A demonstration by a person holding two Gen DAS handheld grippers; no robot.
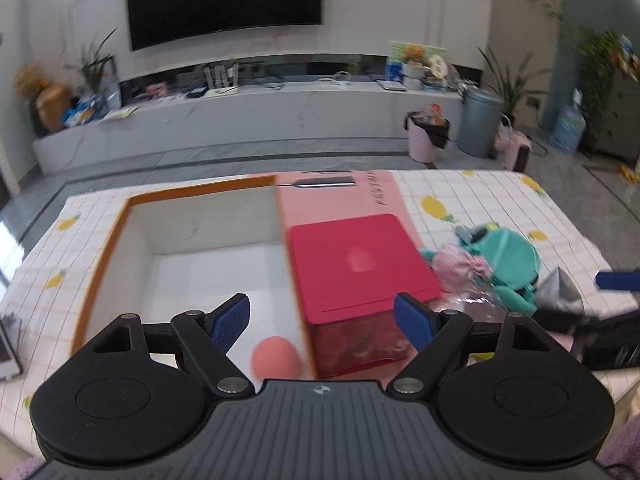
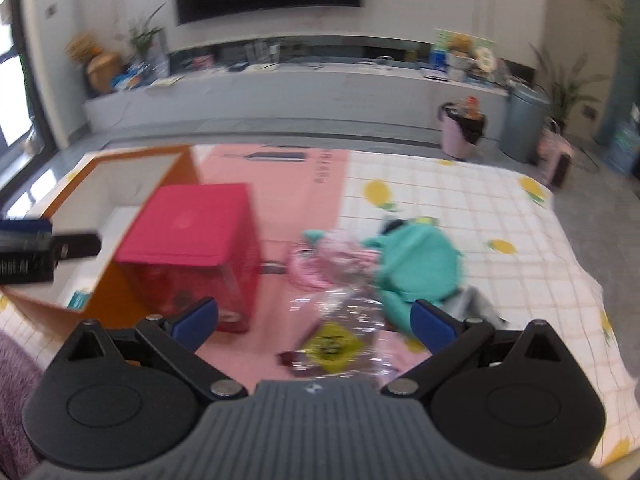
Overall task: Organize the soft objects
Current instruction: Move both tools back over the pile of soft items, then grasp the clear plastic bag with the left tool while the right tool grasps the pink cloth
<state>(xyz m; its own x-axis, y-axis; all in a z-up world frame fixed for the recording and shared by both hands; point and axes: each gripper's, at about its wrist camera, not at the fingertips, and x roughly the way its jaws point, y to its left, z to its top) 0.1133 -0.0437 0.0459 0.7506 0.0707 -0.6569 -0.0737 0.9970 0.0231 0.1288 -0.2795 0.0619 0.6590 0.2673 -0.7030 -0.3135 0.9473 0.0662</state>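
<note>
An open box with orange edges and white inside (image 1: 132, 236) sits on the table; a pink ball (image 1: 276, 358) lies in it. My left gripper (image 1: 322, 322) is open and empty above the box's near right corner. A red lidded bin (image 1: 360, 268) stands beside the box, also in the right wrist view (image 2: 192, 224). A teal plush toy (image 2: 416, 264), a pink soft item (image 2: 316, 268) and a clear plastic bag with a yellow label (image 2: 332, 344) lie right of the bin. My right gripper (image 2: 314, 318) is open and empty just above the bag.
The table carries a white checked cloth with lemon prints (image 2: 500, 216) and a pink box lid (image 2: 288, 176). A grey cloth (image 2: 476, 304) lies near the plush. A phone (image 1: 6, 350) lies at the table's left edge. Bins (image 1: 426, 136) stand on the floor beyond.
</note>
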